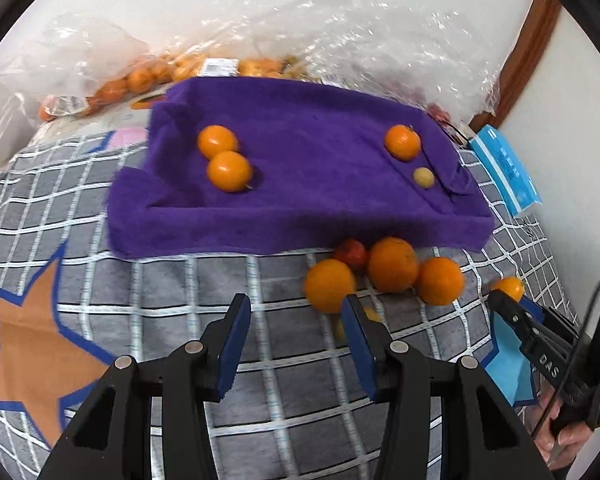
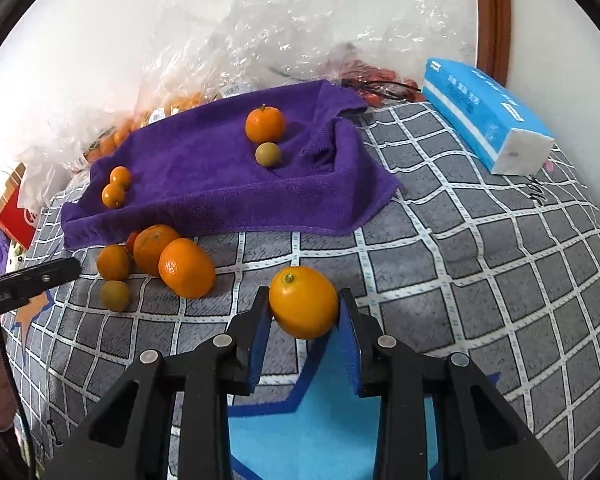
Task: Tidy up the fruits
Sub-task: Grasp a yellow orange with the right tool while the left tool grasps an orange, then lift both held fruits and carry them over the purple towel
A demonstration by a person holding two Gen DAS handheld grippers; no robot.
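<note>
Fruit sorting, partly done: right gripper (image 2: 304, 312) holds a kumquat (image 2: 303, 307); left gripper (image 1: 296, 320) spread wide, nothing between its jaws.

We count four pieces already on the purple towel (image 2: 220, 184): two small oranges (image 2: 116, 186) touching at its left end, and a mandarin (image 2: 265, 124) with a small yellowish fruit (image 2: 268, 154) just beside it at the right. We judge the rest still to sort: a loose cluster (image 2: 168, 260) of oranges, something red and another yellowish fruit on the checked bedcover (image 2: 480, 280), just beside the towel's near edge. The held kumquat hangs above the bedcover, near that cluster.
</note>
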